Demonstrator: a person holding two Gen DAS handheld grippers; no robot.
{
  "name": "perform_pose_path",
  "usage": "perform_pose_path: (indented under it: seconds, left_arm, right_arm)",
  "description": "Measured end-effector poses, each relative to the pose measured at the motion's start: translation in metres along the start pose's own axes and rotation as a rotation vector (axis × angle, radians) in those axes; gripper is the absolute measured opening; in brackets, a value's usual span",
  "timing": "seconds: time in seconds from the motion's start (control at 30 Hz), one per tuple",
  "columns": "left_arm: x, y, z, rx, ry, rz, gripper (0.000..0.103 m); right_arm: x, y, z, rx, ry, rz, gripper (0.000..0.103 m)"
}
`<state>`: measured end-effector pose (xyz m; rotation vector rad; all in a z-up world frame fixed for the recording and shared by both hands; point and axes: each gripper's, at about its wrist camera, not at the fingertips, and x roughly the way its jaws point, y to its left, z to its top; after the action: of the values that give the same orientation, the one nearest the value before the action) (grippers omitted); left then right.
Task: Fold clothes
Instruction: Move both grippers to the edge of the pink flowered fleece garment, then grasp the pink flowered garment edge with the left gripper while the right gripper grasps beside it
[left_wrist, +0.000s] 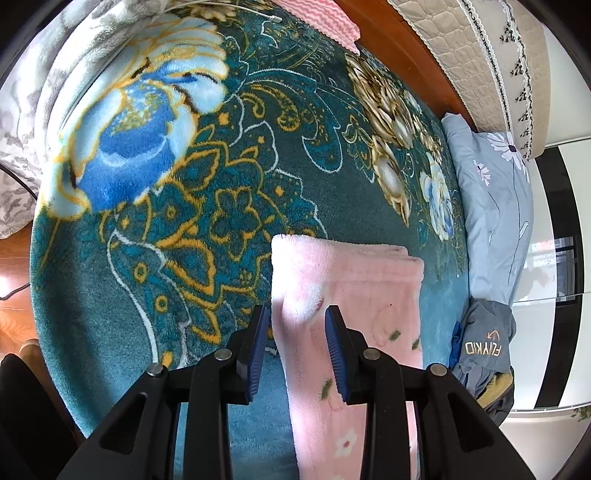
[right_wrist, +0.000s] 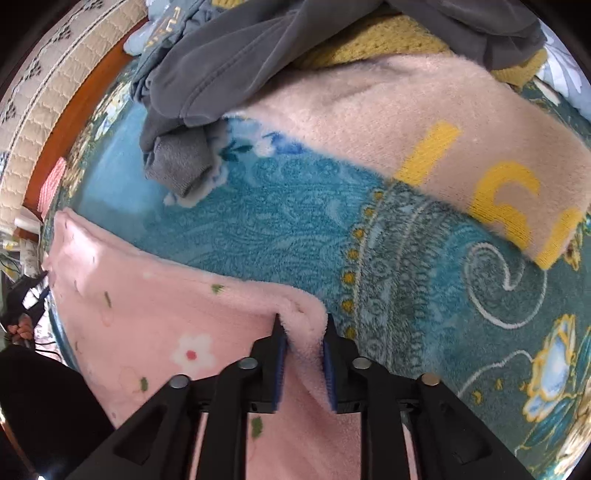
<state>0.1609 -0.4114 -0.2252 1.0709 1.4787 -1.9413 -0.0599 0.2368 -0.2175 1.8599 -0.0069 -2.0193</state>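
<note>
A pink fleece garment (left_wrist: 351, 280) with small flowers lies folded on the teal floral blanket (left_wrist: 221, 184). My left gripper (left_wrist: 296, 314) is shut on its left folded edge, and the cloth bulges up between the blue pads. In the right wrist view the same pink garment (right_wrist: 147, 325) spreads to the lower left. My right gripper (right_wrist: 302, 321) is shut on its rounded corner, low over the teal blanket (right_wrist: 295, 221).
A crumpled grey garment (right_wrist: 229, 62) and a beige fleece with yellow letters (right_wrist: 424, 125) lie beyond the right gripper, over a yellow knit (right_wrist: 369, 40). A blue-grey pillow (left_wrist: 495, 199) and the wooden headboard (left_wrist: 406, 55) border the bed. A grey leaf-print blanket (left_wrist: 22, 147) lies at the left.
</note>
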Motion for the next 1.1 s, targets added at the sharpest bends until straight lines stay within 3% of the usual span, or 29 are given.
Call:
perform_pose_path:
  seconds: [0.13, 0.2, 0.3, 0.47, 0.6, 0.7, 0.83, 1.1]
  left_arm:
    - [0.003, 0.004, 0.002, -0.020, -0.006, -0.004, 0.033]
    - [0.002, 0.005, 0.003, -0.015, -0.027, -0.004, 0.033]
    - [0.000, 0.004, 0.007, -0.007, -0.039, -0.038, 0.032]
    - [-0.003, 0.006, 0.010, -0.020, -0.045, -0.103, 0.032]
    - [-0.004, 0.014, 0.010, -0.017, -0.038, -0.147, 0.032]
    - [-0.003, 0.017, 0.011, -0.007, -0.039, -0.193, 0.032]
    - [0.002, 0.015, 0.012, 0.043, -0.035, -0.221, 0.032]
    - [0.009, 0.009, 0.012, 0.110, -0.049, -0.265, 0.029]
  right_arm:
    - [-0.032, 0.002, 0.000, 0.041, -0.084, -0.012, 0.031]
    - [-0.047, 0.022, 0.010, 0.035, -0.159, -0.005, 0.033]
    - [-0.048, 0.082, 0.041, -0.071, -0.198, 0.067, 0.033]
    - [-0.006, 0.227, 0.075, -0.349, -0.116, 0.205, 0.033]
    - [0.034, 0.344, 0.086, -0.551, -0.025, 0.254, 0.033]
    - [0.062, 0.413, 0.081, -0.664, 0.030, 0.244, 0.033]
    - [0.106, 0.474, 0.098, -0.752, 0.079, 0.191, 0.033]
    - [0.155, 0.513, 0.114, -0.772, 0.119, 0.168, 0.033]
